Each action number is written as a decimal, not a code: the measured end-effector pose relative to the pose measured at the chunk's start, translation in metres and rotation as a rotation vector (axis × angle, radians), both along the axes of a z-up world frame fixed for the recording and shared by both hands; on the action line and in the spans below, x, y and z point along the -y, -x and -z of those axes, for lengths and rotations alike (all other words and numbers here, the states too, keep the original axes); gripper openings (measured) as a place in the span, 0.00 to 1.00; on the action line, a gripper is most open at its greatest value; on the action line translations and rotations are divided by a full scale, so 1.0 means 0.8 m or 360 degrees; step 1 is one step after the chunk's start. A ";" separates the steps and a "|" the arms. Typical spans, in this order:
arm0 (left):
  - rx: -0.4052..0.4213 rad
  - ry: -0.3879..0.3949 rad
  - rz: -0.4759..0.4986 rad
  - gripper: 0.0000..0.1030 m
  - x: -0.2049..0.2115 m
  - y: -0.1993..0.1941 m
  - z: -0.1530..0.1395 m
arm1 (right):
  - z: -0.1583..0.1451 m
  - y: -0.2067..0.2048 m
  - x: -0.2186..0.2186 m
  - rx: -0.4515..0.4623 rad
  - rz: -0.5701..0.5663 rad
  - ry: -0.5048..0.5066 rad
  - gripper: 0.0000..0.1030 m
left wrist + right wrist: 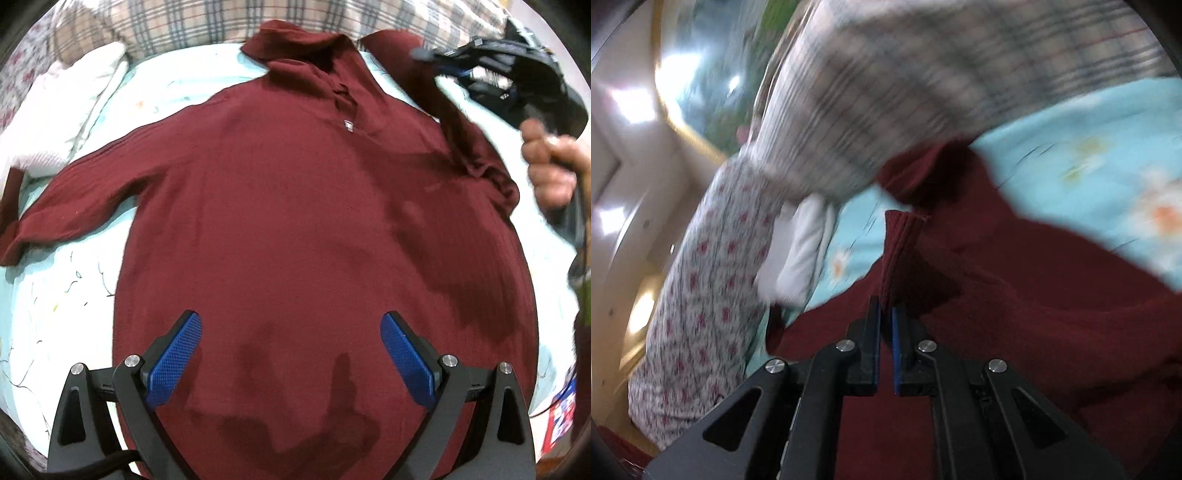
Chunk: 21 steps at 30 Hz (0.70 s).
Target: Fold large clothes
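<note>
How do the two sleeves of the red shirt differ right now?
The left sleeve lies flat and stretched out on the blue sheet, and nothing holds it. The right sleeve is lifted and folded in over the shoulder, its ribbed cuff pinched in the right hand-held gripper, which is shut on it. The left hand-held gripper stands open above the hem. Both sleeves are long and dark red.

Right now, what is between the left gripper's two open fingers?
In the left wrist view, the left gripper hangs open over the maroon sweater; only the sweater's lower front lies between the fingers, not pinched.
</note>
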<state>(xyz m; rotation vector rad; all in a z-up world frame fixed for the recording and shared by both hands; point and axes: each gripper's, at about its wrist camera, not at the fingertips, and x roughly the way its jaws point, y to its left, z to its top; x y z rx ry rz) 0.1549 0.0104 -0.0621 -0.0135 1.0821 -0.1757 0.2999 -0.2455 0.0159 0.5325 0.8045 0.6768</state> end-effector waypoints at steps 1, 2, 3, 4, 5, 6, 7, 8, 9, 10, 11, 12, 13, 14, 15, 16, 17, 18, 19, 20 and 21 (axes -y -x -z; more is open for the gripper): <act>0.0002 0.0012 -0.0017 0.95 -0.007 -0.003 0.000 | 0.012 -0.005 -0.026 -0.0035 -0.0047 -0.0010 0.05; 0.0008 0.0019 -0.0031 0.95 -0.013 -0.005 0.000 | 0.023 -0.008 -0.050 -0.0064 -0.0083 -0.0009 0.05; 0.0017 0.0026 -0.0046 0.95 -0.020 -0.008 0.000 | 0.031 -0.012 -0.067 -0.0085 -0.0111 -0.0005 0.05; 0.0022 0.0032 -0.0057 0.95 -0.027 -0.009 -0.001 | 0.041 -0.015 -0.086 -0.0109 -0.0142 -0.0003 0.05; 0.0029 0.0042 -0.0070 0.95 -0.034 -0.012 -0.001 | 0.052 -0.019 -0.105 -0.0132 -0.0169 0.0013 0.05; 0.0034 0.0053 -0.0077 0.95 -0.039 -0.014 -0.002 | 0.059 -0.021 -0.119 -0.0150 -0.0185 0.0036 0.05; 0.0039 0.0072 -0.0089 0.95 -0.046 -0.020 -0.001 | 0.067 -0.022 -0.133 -0.0173 -0.0199 0.0059 0.05; 0.0039 0.0087 -0.0098 0.95 -0.050 -0.025 0.000 | 0.077 -0.023 -0.144 -0.0205 -0.0212 0.0063 0.05; 0.0042 0.0102 -0.0103 0.95 -0.054 -0.029 0.000 | 0.082 -0.029 -0.149 -0.0230 -0.0220 0.0067 0.08; 0.0047 0.0129 -0.0106 0.95 -0.058 -0.037 0.002 | 0.090 -0.031 -0.155 -0.0261 -0.0227 0.0071 0.09; 0.0045 0.0151 -0.0108 0.95 -0.061 -0.046 0.004 | 0.095 -0.034 -0.159 -0.0293 -0.0224 0.0079 0.09; 0.0040 0.0179 -0.0110 0.95 -0.064 -0.055 0.005 | 0.098 -0.033 -0.158 -0.0324 -0.0217 0.0082 0.12; 0.0040 0.0224 -0.0106 0.95 -0.067 -0.066 0.007 | 0.099 -0.031 -0.155 -0.0342 -0.0211 0.0069 0.13; 0.0040 0.0266 -0.0101 0.95 -0.069 -0.078 0.008 | 0.096 -0.027 -0.151 -0.0340 -0.0197 0.0052 0.13; 0.0033 0.0306 -0.0097 0.95 -0.069 -0.091 0.011 | 0.089 -0.017 -0.142 -0.0320 -0.0167 0.0035 0.13; 0.0023 0.0349 -0.0090 0.95 -0.069 -0.107 0.014 | 0.082 -0.007 -0.132 -0.0295 -0.0142 0.0018 0.14; 0.0010 0.0392 -0.0082 0.95 -0.068 -0.125 0.018 | 0.073 0.007 -0.118 -0.0258 -0.0097 -0.0001 0.15; -0.0003 0.0418 -0.0082 0.95 -0.069 -0.138 0.021 | 0.065 0.019 -0.107 -0.0229 -0.0051 -0.0009 0.15; -0.0029 0.0445 -0.0096 0.95 -0.067 -0.159 0.028 | 0.059 0.034 -0.089 -0.0204 0.0008 -0.0012 0.15; -0.0045 0.0459 -0.0105 0.95 -0.067 -0.174 0.035 | 0.055 0.053 -0.068 -0.0183 0.0082 -0.0013 0.15; -0.0061 0.0476 -0.0118 0.94 -0.066 -0.186 0.040 | 0.052 0.069 -0.050 -0.0169 0.0143 -0.0018 0.15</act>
